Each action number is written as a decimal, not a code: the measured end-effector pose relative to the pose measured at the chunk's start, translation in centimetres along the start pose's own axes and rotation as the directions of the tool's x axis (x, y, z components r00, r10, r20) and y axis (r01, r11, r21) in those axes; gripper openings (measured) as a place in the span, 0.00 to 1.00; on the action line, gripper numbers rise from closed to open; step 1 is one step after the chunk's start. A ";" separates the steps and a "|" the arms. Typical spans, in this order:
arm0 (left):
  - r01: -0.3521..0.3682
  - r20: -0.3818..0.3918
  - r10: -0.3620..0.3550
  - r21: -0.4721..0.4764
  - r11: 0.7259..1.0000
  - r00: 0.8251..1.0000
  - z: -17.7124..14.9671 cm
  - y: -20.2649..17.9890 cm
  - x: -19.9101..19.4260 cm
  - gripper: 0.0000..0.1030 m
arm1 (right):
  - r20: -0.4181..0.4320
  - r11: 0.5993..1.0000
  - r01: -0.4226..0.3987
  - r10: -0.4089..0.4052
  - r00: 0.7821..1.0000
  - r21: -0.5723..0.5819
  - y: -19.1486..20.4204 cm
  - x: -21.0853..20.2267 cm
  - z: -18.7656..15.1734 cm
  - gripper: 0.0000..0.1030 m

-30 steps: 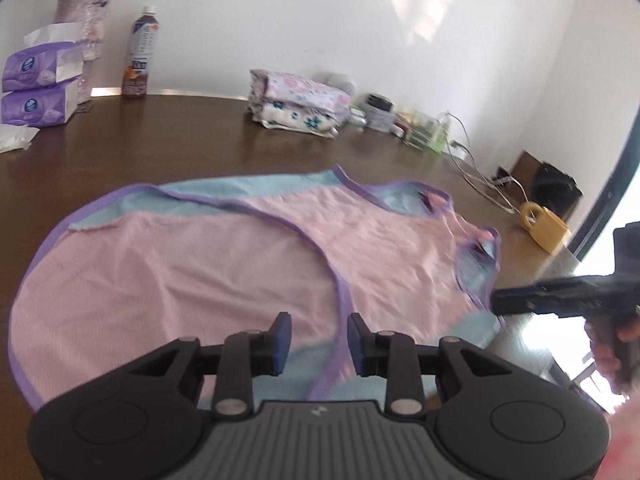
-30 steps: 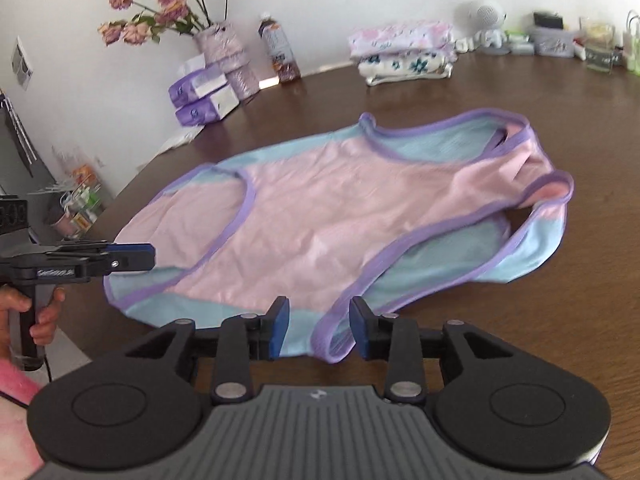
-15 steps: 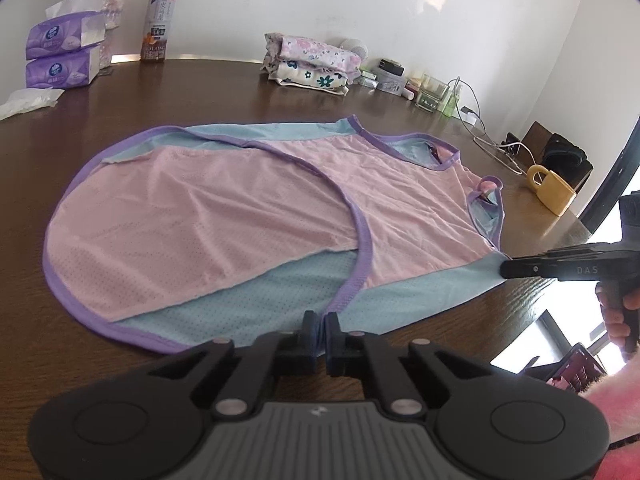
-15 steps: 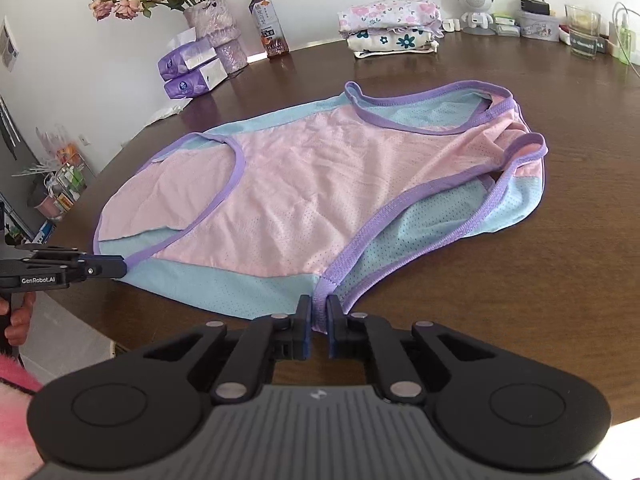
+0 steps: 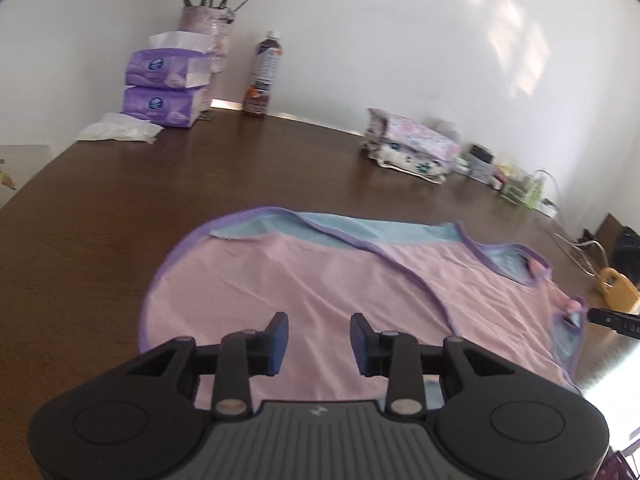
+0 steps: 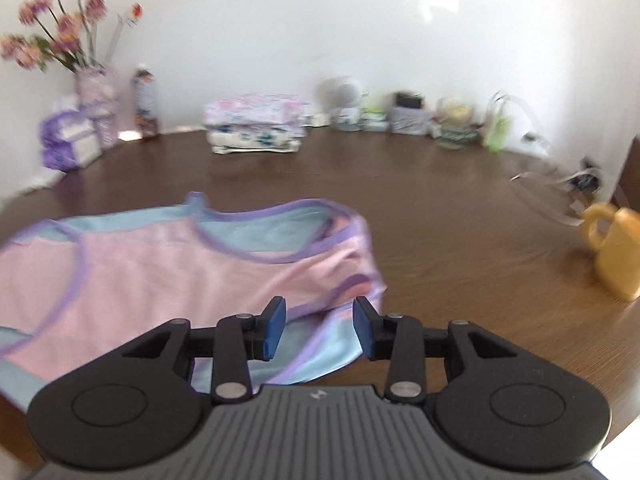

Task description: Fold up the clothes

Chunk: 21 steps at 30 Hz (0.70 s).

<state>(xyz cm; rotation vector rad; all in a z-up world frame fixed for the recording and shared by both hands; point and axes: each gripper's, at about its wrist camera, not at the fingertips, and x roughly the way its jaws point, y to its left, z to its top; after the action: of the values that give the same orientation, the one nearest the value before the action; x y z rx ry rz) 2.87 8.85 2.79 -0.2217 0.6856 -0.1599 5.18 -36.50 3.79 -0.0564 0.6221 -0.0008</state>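
Half a second ago both our grippers were pinched shut at the near hem; now the left gripper [image 5: 319, 338] and right gripper [image 6: 320, 328] stand wide apart and hold nothing, hovering over the pink garment [image 5: 320, 280], which lies on the table [image 5: 120, 200] with its near edge drawn over; we judge one fold laid and released; the folded pile [image 6: 256, 122] sits well apart.
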 end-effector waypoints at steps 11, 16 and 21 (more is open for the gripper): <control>-0.099 -0.044 0.101 0.033 0.995 0.994 -0.1 0.4 2.9 0.24 | -0.081 1.000 -0.008 0.009 0.997 0.019 -2.0 5.0 0.0 0.03; -0.090 -0.038 0.090 -0.019 0.996 0.995 0.0 1.2 2.8 0.21 | -0.060 0.997 0.019 -0.014 0.998 0.074 -4.2 3.5 -0.8 0.03; -0.090 -0.038 0.089 -0.017 0.996 0.995 0.0 1.2 2.7 0.21 | -0.093 0.988 -0.030 0.045 0.995 0.154 -5.9 3.2 -1.2 0.21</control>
<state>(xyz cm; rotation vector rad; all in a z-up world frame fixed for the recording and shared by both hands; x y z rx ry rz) 5.05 9.40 0.82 -0.2059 0.7324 -0.0720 7.19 -42.53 1.31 0.1040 0.7174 -0.0145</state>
